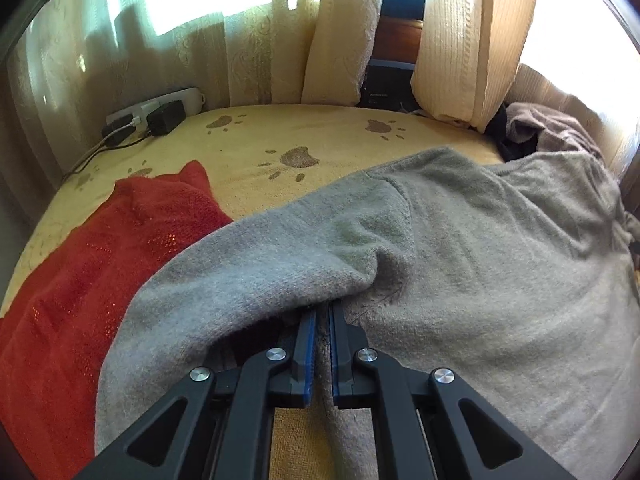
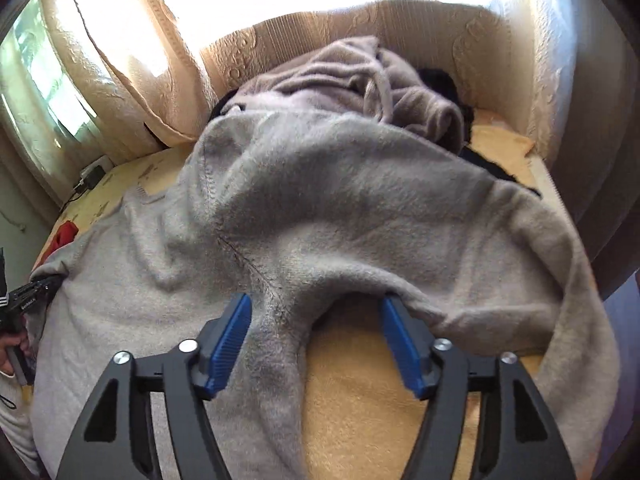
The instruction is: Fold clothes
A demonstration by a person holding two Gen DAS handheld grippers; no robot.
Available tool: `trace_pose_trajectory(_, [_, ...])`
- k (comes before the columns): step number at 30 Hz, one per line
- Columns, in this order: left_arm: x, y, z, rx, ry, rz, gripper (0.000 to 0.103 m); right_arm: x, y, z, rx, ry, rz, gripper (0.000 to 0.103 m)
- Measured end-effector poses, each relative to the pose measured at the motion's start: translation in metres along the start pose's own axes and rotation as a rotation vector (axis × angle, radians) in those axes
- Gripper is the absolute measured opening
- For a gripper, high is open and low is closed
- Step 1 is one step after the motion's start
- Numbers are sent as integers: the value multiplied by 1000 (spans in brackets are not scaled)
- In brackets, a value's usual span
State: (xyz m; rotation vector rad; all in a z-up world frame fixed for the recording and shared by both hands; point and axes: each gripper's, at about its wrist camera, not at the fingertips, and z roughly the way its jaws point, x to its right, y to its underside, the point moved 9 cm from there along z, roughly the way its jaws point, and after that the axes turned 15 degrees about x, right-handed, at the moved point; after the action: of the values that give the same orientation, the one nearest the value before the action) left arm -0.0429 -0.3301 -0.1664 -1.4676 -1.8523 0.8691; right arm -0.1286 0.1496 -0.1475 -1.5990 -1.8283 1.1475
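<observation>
The left gripper (image 1: 320,312) is pinching a fold of the grey sweater (image 1: 460,248) between its blue pads (image 1: 308,332), jaws drawn nearly together with only the knit between them. The sweater is lying spread over the yellow paw-print bedspread (image 1: 256,140), covering most of the bed's near and right side, with one sleeve draping toward the near edge. The right gripper (image 2: 316,312) is standing with its jaws wide apart; a bunched ridge of the same sweater (image 2: 320,200) is running down between them, just beside the left pad (image 2: 228,344), and the pads are not pressing on it. Bare bedspread (image 2: 360,400) is showing under the right pad. A red knitted garment (image 1: 100,260) is lying on the bed's left side, its edge tucked under the sweater. A crumpled mauve-grey garment (image 2: 352,80) is heaped at the far right corner of the bed, touching the sweater's far edge, with something dark beneath it. A power strip with plugs (image 1: 156,114) is sitting at the far left edge, by the curtains (image 1: 340,28). In the right wrist view the left gripper (image 2: 48,282) is showing at the sweater's left edge, a hand (image 2: 10,350) behind it.
</observation>
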Motion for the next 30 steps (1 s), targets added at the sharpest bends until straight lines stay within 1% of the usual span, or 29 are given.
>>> trace_pose_trajectory(1, [0, -4, -3, 5, 0, -13, 6, -1, -8, -8, 29, 10, -16, 79])
trace_pose_trajectory(3, [6, -11, -7, 21, 3, -16, 6, -13, -28, -15, 84, 12, -63, 80])
trace_pose_trajectory(5, [15, -22, -10, 47, 14, -12, 6, -38, -46, -10, 120, -9, -126, 80])
trace_pose_trajectory(8, [31, -41, -9, 83, 34, -1, 6, -79, -65, 9, 141, -42, -240, 80])
trace_pose_trajectory(10, [41, -54, -7, 106, 26, 24, 6, -106, -67, 31, 124, -63, -324, 80])
trace_pose_trajectory(12, [51, -64, -3, 119, 36, 25, 6, -133, -65, 55, 101, -83, -409, 80])
trace_pose_trajectory(14, [64, -69, 10, 99, 79, 7, 6, -153, -57, 80, 78, -78, -487, 80])
trace_pose_trajectory(15, [72, -70, 21, 76, 110, -4, 6, -160, -53, 92, 59, -74, -510, 80])
trace_pose_trajectory(16, [79, -66, 36, 36, 129, -17, 6, -165, -49, 105, 36, -70, -525, 80])
trace_pose_trajectory(17, [85, -61, 52, -7, 143, -31, 6, -165, -46, 117, 25, -43, -552, 80])
trace_pose_trajectory(19, [83, -48, 88, -76, 86, -16, 6, -159, -42, 138, 14, 40, -619, 79])
trace_pose_trajectory(20, [77, -48, 100, -58, 49, -3, 6, -152, -42, 147, 14, 71, -629, 79])
trace_pose_trajectory(21, [69, -51, 109, -21, 10, 11, 6, -141, -43, 155, 16, 95, -627, 78])
trace_pose_trajectory(23, [52, -57, 122, 5, -42, 21, 6, -123, -52, 162, 42, 124, -587, 78])
trace_pose_trajectory(25, [46, -60, 128, 10, -45, 10, 6, -113, -60, 169, 67, 165, -574, 78])
trace_pose_trajectory(26, [43, -61, 130, 12, -42, 3, 6, -110, -63, 174, 72, 179, -561, 80])
trace_pose_trajectory(28, [40, -63, 134, 15, -40, -4, 6, -107, -66, 183, 76, 178, -530, 83])
trace_pose_trajectory(30, [40, -64, 136, 16, -28, -15, 6, -106, -67, 188, 83, 177, -527, 86])
